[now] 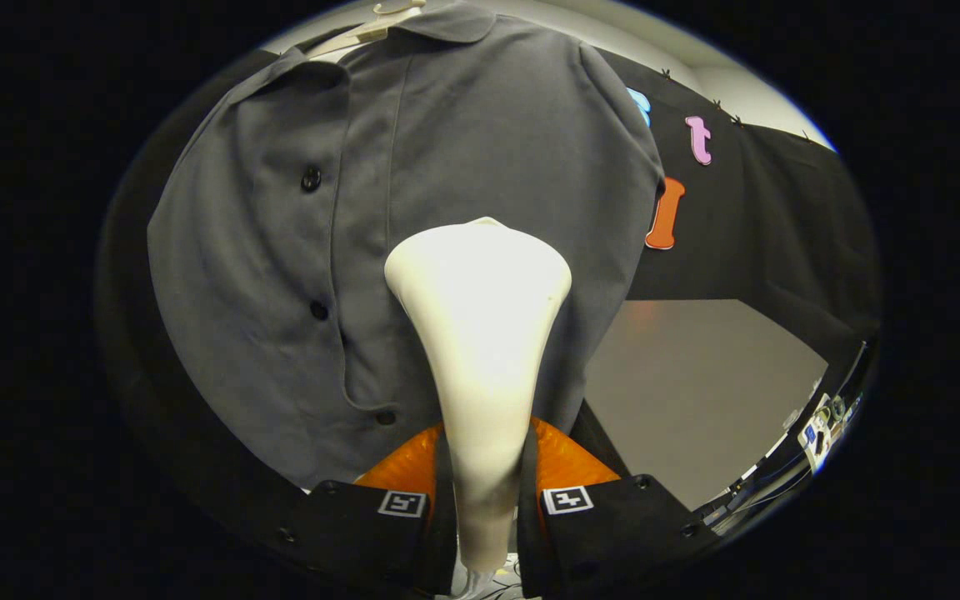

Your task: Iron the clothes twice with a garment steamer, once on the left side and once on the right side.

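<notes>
Grey shirt (447,167) under steamer (480,333) clamped in jaws, mid-pass right of buttons; next, glide along fabric, then left side.

Gripper (480,508) camera faces hanging shirt (447,167), close.

Black cloth wall (780,225) hangs across the right half of the frame, pinned along its top edge under a pale wall or ceiling strip (747,92) at upper right. Below it, lower right, plain grey floor (697,392), evenly lit. Small clutter of cables and gear (817,425) far right, too small to identify.
</notes>
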